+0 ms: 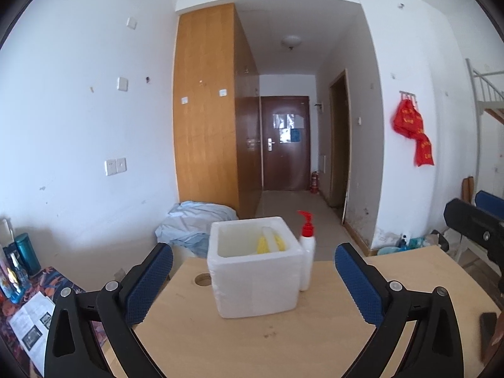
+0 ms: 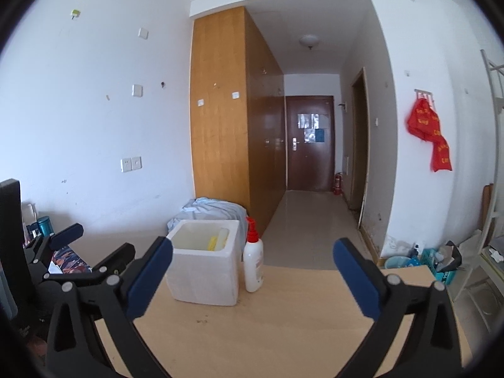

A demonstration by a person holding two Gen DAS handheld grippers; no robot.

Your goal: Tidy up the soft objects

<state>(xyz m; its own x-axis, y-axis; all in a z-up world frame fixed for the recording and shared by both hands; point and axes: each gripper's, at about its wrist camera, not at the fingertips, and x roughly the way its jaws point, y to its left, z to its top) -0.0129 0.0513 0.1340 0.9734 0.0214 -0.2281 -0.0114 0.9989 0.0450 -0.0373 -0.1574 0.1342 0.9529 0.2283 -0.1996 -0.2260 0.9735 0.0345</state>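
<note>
A white foam box (image 1: 255,280) stands on the wooden table (image 1: 252,346), with yellow and white soft sponges (image 1: 271,243) inside it. In the right wrist view the box (image 2: 204,267) is left of centre and the sponges (image 2: 218,240) show at its far side. My left gripper (image 1: 253,278) is open and empty, with the box in front of it between the fingers. My right gripper (image 2: 252,278) is open and empty, to the right of the box and back from it. The left gripper also shows at the left of the right wrist view (image 2: 94,245).
A white pump bottle with a red top (image 1: 307,252) stands touching the box's right side; it also shows in the right wrist view (image 2: 253,256). The table has a round hole (image 1: 203,278). A dark phone (image 1: 488,327) lies at the table's right edge. A blue cloth heap (image 1: 192,223) lies on the floor behind.
</note>
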